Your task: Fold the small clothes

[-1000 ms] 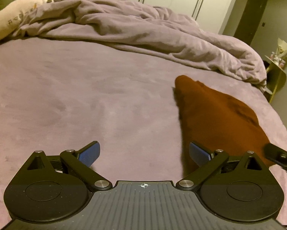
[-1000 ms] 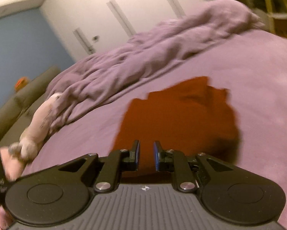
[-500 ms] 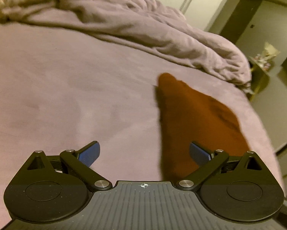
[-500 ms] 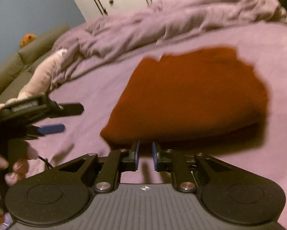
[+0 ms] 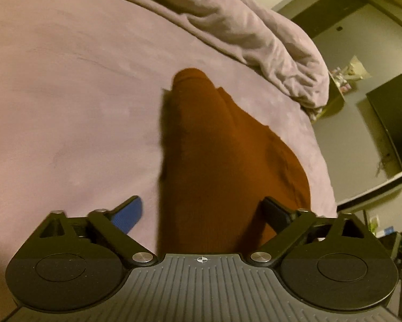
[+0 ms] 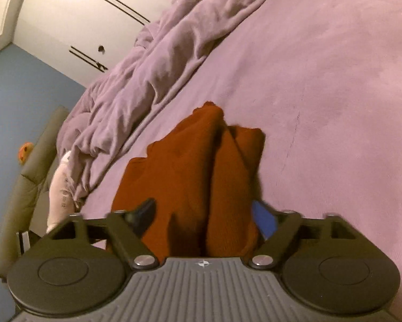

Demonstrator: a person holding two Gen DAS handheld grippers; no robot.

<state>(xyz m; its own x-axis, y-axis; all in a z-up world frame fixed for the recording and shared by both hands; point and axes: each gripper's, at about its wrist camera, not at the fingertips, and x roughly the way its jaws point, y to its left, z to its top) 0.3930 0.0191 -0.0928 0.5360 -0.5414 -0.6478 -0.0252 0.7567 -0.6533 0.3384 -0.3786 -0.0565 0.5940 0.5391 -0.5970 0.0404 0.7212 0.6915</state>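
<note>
A rust-brown small garment (image 5: 222,161) lies folded on the purple bed sheet (image 5: 66,102). In the left wrist view my left gripper (image 5: 202,212) is open, its fingers wide apart over the garment's near end. In the right wrist view the garment (image 6: 198,171) shows a crease down its middle and runs under my right gripper (image 6: 205,212), which is open with its fingers either side of the cloth. Neither gripper holds anything.
A crumpled purple duvet (image 5: 241,26) is heaped along the far side of the bed, also in the right wrist view (image 6: 160,61). A pale plush toy (image 6: 60,185) lies by a grey headboard (image 6: 32,177). The bed's right edge, a small shelf (image 5: 337,91) and a dark screen (image 5: 394,123) are at right.
My right gripper has opened from nearly shut and moved in over the garment. My left gripper, still open, has swung right so the garment now lies between its fingers.
</note>
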